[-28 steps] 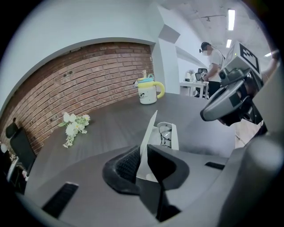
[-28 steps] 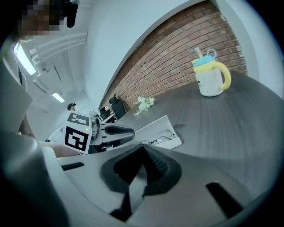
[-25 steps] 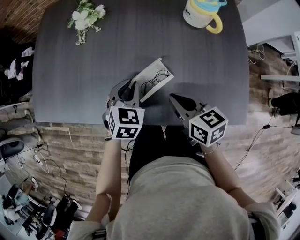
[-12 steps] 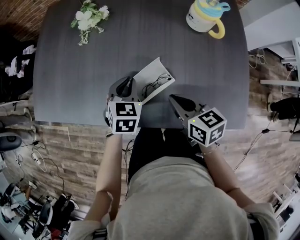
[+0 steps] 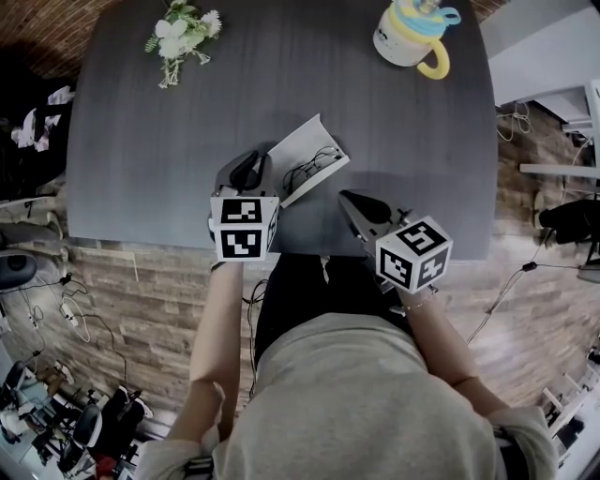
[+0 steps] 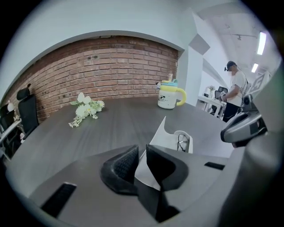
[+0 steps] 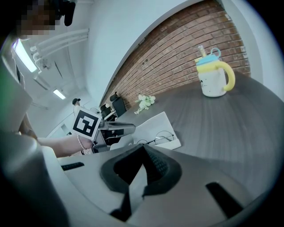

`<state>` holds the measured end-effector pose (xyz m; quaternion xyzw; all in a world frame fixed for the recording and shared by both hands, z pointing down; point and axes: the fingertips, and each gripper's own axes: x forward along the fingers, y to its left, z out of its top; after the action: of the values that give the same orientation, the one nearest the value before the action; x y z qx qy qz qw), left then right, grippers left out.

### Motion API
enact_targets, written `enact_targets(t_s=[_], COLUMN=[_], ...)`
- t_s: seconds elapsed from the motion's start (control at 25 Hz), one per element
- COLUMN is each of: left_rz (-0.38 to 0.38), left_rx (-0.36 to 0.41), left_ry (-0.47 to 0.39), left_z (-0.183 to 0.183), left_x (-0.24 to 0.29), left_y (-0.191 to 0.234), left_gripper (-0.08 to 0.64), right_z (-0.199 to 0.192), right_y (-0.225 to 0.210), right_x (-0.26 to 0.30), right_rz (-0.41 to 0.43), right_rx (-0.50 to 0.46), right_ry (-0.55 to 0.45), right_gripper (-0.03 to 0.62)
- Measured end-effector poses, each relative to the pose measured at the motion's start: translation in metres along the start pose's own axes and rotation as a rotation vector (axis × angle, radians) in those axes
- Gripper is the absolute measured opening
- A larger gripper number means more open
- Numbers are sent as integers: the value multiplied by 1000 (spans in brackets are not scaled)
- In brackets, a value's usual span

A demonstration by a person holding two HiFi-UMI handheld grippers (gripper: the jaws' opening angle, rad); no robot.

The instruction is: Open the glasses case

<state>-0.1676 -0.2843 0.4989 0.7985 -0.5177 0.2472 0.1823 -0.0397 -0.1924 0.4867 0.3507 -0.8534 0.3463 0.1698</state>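
Note:
The white glasses case (image 5: 305,159) lies open near the table's front edge, its lid tilted up and wire glasses (image 6: 183,142) resting inside. My left gripper (image 5: 248,172) sits at the case's near-left end. In the left gripper view its jaws (image 6: 142,150) are shut on a thin white flap of the case (image 6: 171,135). My right gripper (image 5: 361,204) hovers to the right of the case, apart from it, jaws shut and empty (image 7: 144,148). From the right gripper view the case (image 7: 155,126), the glasses (image 7: 157,139) and the left gripper (image 7: 117,128) are all visible.
A white mug with a yellow handle (image 5: 408,28) stands at the back right of the dark table (image 5: 187,141). A sprig of white flowers (image 5: 178,33) lies at the back left. A person (image 6: 233,88) stands far off beyond the table.
My left gripper has rolled about its own axis, its marker cube turning, still gripping the flap. The case and the right gripper have stayed where they were.

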Motion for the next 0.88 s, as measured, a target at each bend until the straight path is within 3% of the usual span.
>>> enact_targets(t_s=[0.4, 0.64, 0.88], left_rz=[-39, -129, -161], left_rx=[-25, -121, -151], left_ry=[-54, -81, -156], left_z=[13, 27, 43], left_x=[-22, -46, -72], left_y=[-16, -31, -43], left_gripper=[49, 48, 43], right_z=[8, 30, 52], right_y=[5, 8, 16], right_x=[-9, -17, -27], right_rz=[18, 9, 29], right_rx=[-21, -93, -133], right_ry=[-22, -68, -117], right_gripper=[5, 5, 3])
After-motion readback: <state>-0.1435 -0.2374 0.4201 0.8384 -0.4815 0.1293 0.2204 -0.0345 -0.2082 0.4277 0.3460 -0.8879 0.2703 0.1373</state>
